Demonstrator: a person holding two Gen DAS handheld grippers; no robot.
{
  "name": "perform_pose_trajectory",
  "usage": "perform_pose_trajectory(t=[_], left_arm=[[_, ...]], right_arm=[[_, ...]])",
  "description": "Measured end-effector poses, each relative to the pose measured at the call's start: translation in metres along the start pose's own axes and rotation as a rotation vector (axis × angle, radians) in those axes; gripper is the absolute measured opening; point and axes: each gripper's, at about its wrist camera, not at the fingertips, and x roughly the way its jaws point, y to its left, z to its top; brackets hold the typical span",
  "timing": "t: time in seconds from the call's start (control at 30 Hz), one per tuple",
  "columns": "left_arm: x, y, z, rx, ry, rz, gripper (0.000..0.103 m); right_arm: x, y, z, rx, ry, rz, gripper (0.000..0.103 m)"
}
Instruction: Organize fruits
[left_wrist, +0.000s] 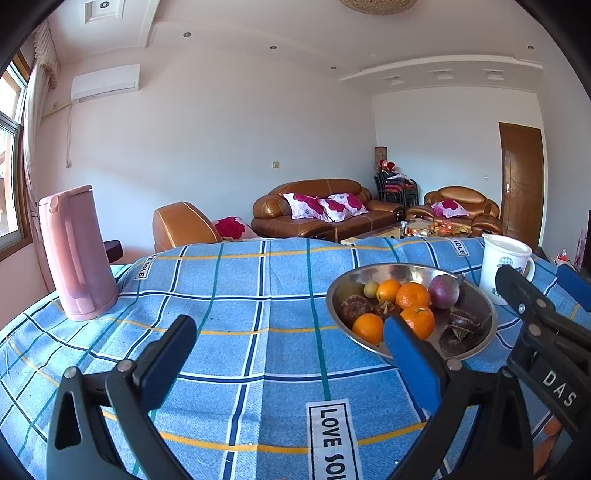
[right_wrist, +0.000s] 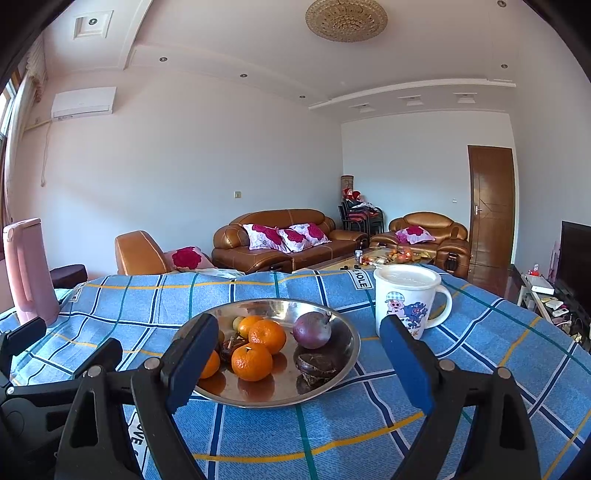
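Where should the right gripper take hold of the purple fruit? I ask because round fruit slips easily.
Grip the purple fruit across its widest middle, coming down from above with the right gripper open wide. It lies apart from the oranges in the metal bowl, stem pointing right, so put one finger on the near side and one on the far side.

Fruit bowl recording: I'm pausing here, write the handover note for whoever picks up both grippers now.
Left gripper: open, empty, above the blue checked cloth, left of the bowl.
Right gripper: open, empty, facing the bowl.
Metal bowl sits on the cloth and holds all visible fruit: four oranges, e.g., a purple passion fruit, a small yellow-green fruit, several dark wrinkled ones.
White lidded mug stands right of the bowl, pink kettle far left.
Done: nothing visibly sorted. Left: all organizing; no destination container evident.
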Motion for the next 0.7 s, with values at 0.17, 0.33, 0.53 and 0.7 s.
perform_pose_trajectory(t=[0.17, 0.33, 0.53, 0.7], left_arm=[[0.0011, 0.0008, 0.0004, 0.001, 0.003, 0.000, 0.103], [0.0011, 0.0009, 0.0003, 0.000, 0.003, -0.001, 0.103], [0.0011, 0.0009, 0.0003, 0.001, 0.003, -0.001, 0.103], [0.0012, 0.0008, 0.0005, 0.001, 0.003, 0.000, 0.103]], right_arm=[[0.0005, 0.0000, 0.0000, 0.003, 0.003, 0.000, 0.090], [0.0013, -0.0006, 0.0001, 0.003, 0.005, -0.002, 0.090], [0.0021, -0.0013, 0.0003, 0.004, 0.007, -0.002, 0.090], [0.0020, -0.0013, 0.0004, 0.003, 0.007, -0.002, 0.090]])
